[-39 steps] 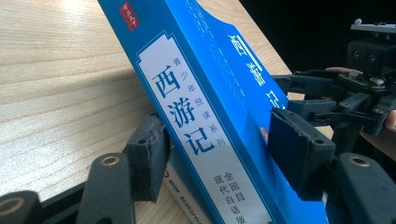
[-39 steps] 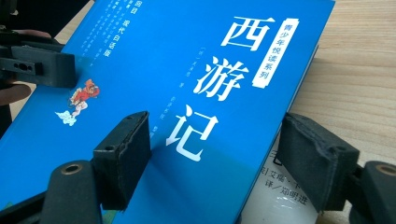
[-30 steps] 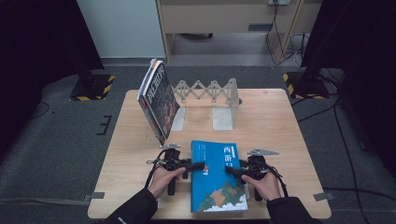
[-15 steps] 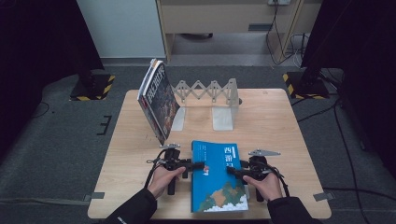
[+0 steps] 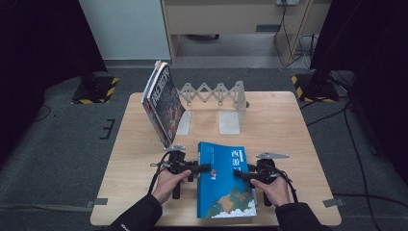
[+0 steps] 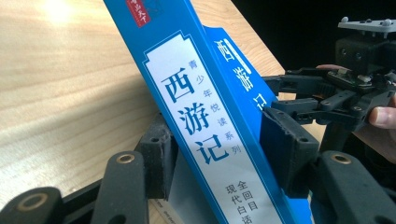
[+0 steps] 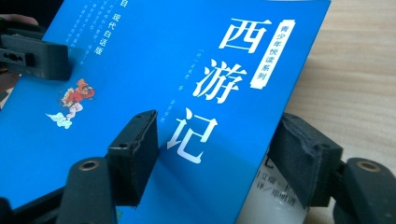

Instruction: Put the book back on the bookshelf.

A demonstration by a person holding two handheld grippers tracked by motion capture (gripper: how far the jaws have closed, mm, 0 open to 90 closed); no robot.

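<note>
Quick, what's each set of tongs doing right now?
Left tongs: around the spine of the blue book, just been closing; grip cannot be told.
Right tongs: around the book's opposite edge, just been closing; cannot be told.

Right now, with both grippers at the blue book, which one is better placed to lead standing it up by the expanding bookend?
Left, probably. The left gripper straddles the blue book at its spine edge, jaws just closing, nearest the bookend and leaning magazine. The right gripper straddles the far edge.
</note>
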